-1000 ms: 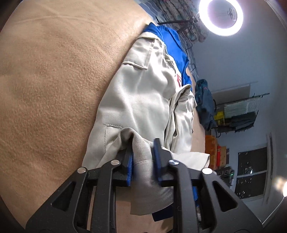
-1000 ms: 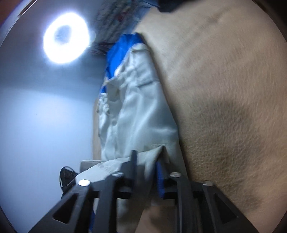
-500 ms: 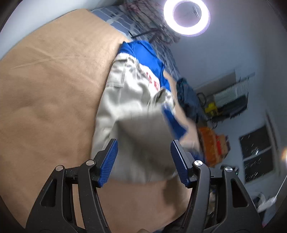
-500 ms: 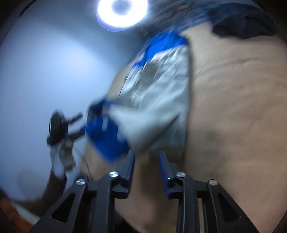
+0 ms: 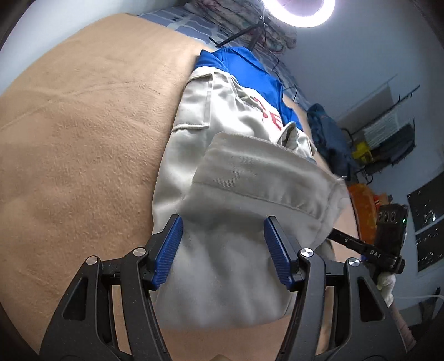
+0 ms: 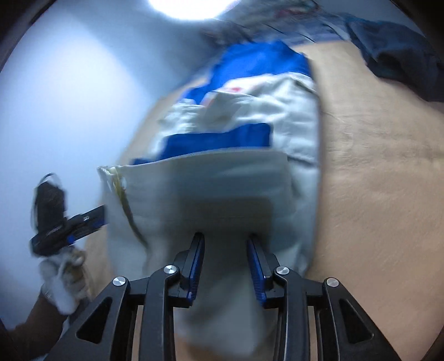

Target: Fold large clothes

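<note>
Jacket point(image 5: 222, 194) with partial red lettering point(image 5: 270, 118)

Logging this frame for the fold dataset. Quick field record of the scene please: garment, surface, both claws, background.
garment: grey and blue jacket lying on the blanket, bottom part folded up over the body
surface: tan blanket
left claw: open, pads clear of the cloth, nothing held
right claw: jaws opening, jacket behind them, no visible grip; view blurred
background: ring light, dark blue clothes at the blanket's far edge
</note>
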Action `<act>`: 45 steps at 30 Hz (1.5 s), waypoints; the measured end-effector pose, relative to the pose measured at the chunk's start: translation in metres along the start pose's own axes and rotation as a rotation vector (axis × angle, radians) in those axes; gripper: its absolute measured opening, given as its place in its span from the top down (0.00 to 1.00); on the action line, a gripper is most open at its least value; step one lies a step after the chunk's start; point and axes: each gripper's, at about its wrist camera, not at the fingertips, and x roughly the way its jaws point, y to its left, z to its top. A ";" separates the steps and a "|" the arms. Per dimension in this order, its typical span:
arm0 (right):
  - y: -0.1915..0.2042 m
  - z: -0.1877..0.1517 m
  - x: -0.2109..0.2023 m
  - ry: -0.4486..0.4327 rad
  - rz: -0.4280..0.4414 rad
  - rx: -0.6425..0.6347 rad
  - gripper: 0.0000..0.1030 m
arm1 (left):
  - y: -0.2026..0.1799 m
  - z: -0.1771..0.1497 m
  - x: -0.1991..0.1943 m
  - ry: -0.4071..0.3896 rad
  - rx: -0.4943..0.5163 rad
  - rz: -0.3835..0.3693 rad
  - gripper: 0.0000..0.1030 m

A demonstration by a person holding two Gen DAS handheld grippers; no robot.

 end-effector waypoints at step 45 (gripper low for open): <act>0.092 0.012 0.010 -0.198 -0.176 -0.334 0.74 | -0.074 0.005 0.031 -0.100 0.411 0.126 0.66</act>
